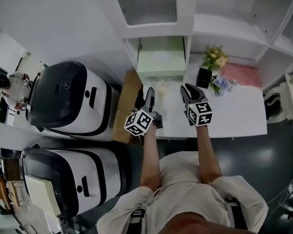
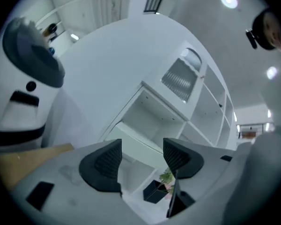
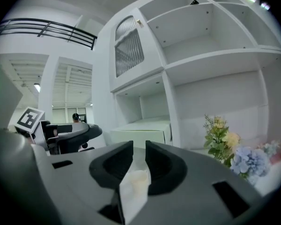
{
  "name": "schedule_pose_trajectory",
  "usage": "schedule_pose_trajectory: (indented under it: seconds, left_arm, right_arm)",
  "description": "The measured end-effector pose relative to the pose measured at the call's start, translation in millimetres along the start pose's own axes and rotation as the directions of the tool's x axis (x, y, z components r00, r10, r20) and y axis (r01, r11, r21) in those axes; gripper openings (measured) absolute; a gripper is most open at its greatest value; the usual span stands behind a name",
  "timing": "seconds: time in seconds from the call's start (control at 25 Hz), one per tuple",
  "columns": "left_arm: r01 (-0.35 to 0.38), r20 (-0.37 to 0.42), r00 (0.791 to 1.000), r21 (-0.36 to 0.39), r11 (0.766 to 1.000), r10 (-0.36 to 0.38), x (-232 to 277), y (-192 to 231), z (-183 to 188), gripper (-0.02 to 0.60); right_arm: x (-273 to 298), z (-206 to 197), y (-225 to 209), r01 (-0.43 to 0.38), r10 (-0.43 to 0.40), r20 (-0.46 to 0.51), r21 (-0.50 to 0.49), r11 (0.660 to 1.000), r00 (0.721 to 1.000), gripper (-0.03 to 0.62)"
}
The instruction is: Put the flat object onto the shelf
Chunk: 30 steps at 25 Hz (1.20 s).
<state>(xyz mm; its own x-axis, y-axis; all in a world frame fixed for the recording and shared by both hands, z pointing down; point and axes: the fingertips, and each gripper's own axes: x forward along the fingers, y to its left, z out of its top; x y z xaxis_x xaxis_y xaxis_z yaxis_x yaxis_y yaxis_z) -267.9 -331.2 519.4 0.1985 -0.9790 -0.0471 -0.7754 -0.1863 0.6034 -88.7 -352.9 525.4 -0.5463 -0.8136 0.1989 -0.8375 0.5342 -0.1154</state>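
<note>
Between the right hand-held gripper's (image 3: 139, 159) clamped jaws sits the flat object (image 3: 133, 186), just before the green box (image 3: 143, 134) on the shelf (image 3: 215, 60). Left of the box, the left hand-held gripper (image 2: 143, 156) has its jaws apart, empty.

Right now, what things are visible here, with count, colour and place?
shelf unit: one, white, behind the table
table: one, white, before the person
box: one, pale green, in a low shelf compartment
flowers: one bunch, yellow and blue, on the table
pot: one, black, beside the flowers
pink thing: one, on the table's right part
machines: two, black and white, left of the table
board: one, brown, between machines and table
flat object: one, whitish, between the right gripper's jaws
left gripper: one, open, empty
right gripper: one, shut on the flat object
</note>
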Motion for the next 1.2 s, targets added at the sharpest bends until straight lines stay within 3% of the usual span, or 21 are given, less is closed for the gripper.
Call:
schedule_pose_trajectory:
  seconds: [0.08,0.16,0.28,0.68,0.8,0.88,1.04,1.2]
  left_arm:
    - [-0.027,-0.014,0.999,0.171,0.985,0.030,-17,-9,-5,0.272]
    - [-0.044,-0.024,0.998,0.320,0.947,0.054,-29,-19,-13,0.272]
    - [-0.040,-0.028,0.998,0.420,0.907,0.057,-38,-31,-17,0.270]
    - [-0.067,0.018,0.998,0.530,0.845,0.068,-67,-60,-10,0.256]
    - [-0.069,0.032,0.998,0.546,0.835,0.062,-76,-64,-7,0.152]
    - [-0.069,0.033,0.998,0.556,0.828,0.061,-80,-66,-6,0.114]
    - [-0.060,0.028,0.998,0.552,0.832,0.053,-86,-70,-6,0.030]
    - [-0.026,0.007,1.000,0.529,0.848,0.026,-88,-76,-8,0.011]
  right_arm:
    - [-16,-6,7,0.000,0.000,0.004,0.007,1.000,1.000,0.137]
    - [-30,-13,11,0.008,-0.008,0.006,0.010,1.000,1.000,0.137]
    - [-47,-19,14,0.019,-0.019,0.002,-0.004,1.000,1.000,0.137]
    - [-89,-8,12,0.061,-0.061,0.067,-0.004,0.998,0.996,0.130]
    - [-94,-7,16,0.068,-0.067,0.078,0.000,0.998,0.995,0.104]
    - [-96,-8,21,0.067,-0.067,0.081,-0.003,0.998,0.994,0.095]
    - [-103,-5,29,0.055,-0.054,0.094,-0.005,0.998,0.994,0.083]
    - [-109,0,33,0.023,-0.025,0.121,0.013,1.000,0.992,0.069]
